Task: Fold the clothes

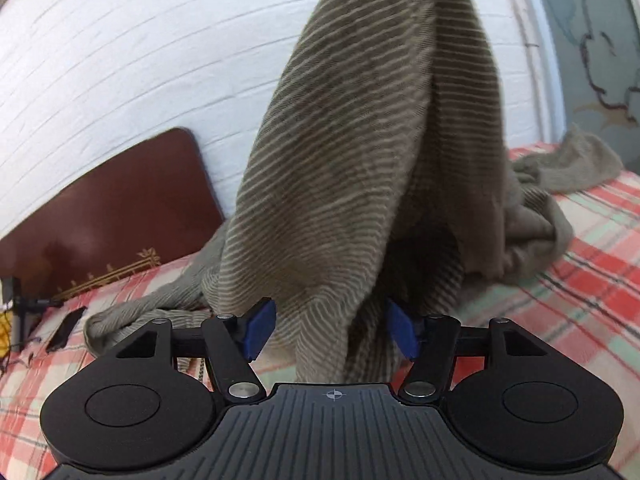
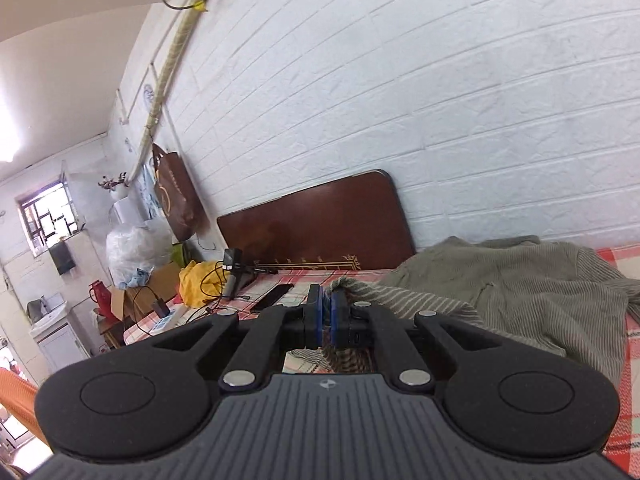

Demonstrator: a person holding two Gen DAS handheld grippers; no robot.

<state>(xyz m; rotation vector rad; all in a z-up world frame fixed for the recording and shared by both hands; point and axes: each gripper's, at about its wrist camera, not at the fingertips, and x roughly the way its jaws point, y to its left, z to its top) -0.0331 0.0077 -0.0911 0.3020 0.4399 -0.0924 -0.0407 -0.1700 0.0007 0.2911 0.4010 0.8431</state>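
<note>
While draped between the parted left tool [image 1: 331, 330] fingers, striped garment [image 1: 360, 140].

We are in a bedroom in a home. We see a bed with a red and green checked sheet [image 2: 624, 364] and a dark brown wooden headboard [image 2: 320, 224] against a white brick wall [image 2: 400, 100]. A phone [image 2: 273, 297] lies on the bed. A brown bag [image 2: 176, 196] hangs on the wall. Past the bed we see a small window [image 2: 42, 220], a red flask [image 2: 98, 292], a full plastic bag [image 2: 136, 246], a yellow cloth [image 2: 198, 282] and a little white sink [image 2: 48, 314].
</note>
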